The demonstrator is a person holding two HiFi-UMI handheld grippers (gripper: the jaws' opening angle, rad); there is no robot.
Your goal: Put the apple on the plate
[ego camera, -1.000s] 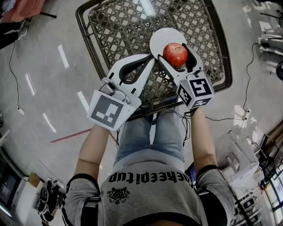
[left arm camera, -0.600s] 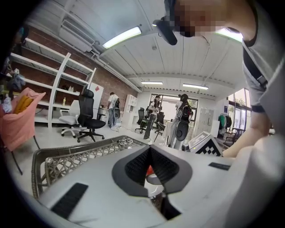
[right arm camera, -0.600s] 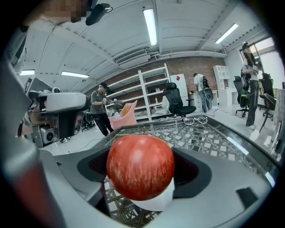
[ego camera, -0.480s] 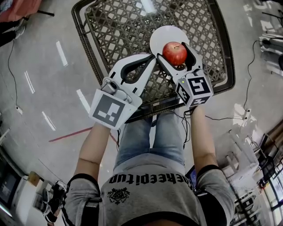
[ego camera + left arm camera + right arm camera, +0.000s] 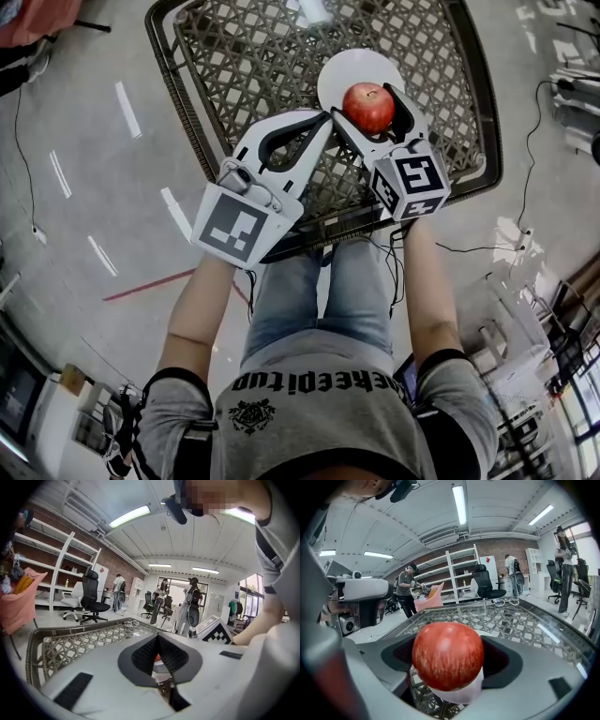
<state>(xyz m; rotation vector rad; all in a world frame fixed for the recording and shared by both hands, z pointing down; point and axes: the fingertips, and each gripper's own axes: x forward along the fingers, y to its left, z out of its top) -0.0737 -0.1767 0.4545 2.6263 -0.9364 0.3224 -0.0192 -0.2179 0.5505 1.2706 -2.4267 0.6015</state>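
Red, shiny apple [image 5: 367, 106] is pinched in the right gripper [image 5: 373, 94], right over the round white plate [image 5: 361, 67]. Can't tell if it's touching. The plate sits on a lattice-weave table [image 5: 234, 56] with a dark rim. The left gripper [image 5: 322, 119], jaws pressed together on nothing, is just beside the plate's edge.

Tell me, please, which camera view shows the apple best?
The right gripper view: the apple fills the centre, held between the right tongs. The head view shows it small, from above, over the plate. The left gripper view shows only a red sliver.
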